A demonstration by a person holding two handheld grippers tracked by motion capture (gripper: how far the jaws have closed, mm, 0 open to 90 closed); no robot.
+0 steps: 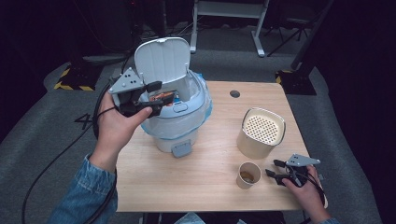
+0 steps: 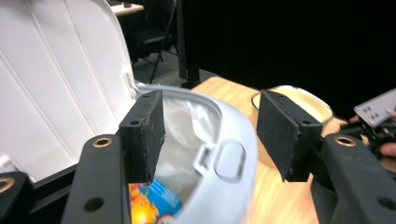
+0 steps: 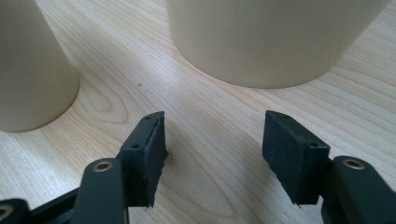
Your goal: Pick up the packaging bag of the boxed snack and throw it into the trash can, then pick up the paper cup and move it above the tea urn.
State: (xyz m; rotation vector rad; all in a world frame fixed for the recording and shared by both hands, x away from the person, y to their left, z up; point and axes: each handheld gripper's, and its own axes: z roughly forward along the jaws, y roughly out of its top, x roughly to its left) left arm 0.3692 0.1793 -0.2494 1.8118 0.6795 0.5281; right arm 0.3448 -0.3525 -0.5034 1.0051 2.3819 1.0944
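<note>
A white bin (image 1: 180, 128) with a plastic liner stands on the left of the wooden table (image 1: 196, 179), its lid (image 1: 162, 58) swung up and back. My left gripper (image 1: 157, 98) hovers over the bin's mouth, open, with nothing between its pads. In the left gripper view the bin's rim (image 2: 233, 144) curves under my left gripper (image 2: 210, 135), and a colourful wrapper (image 2: 154, 203) lies inside. My right gripper (image 1: 274, 169) rests low at the table's right front, open and empty. It sits beside a small paper cup (image 1: 248, 175) and a cream container (image 1: 260, 133) with a perforated top.
In the right gripper view the paper cup (image 3: 32, 70) is to the left and the cream container (image 3: 271, 37) ahead of my right gripper (image 3: 212, 154). A round grommet (image 1: 235, 93) sits at the table's far edge. Grey carpet surrounds the table.
</note>
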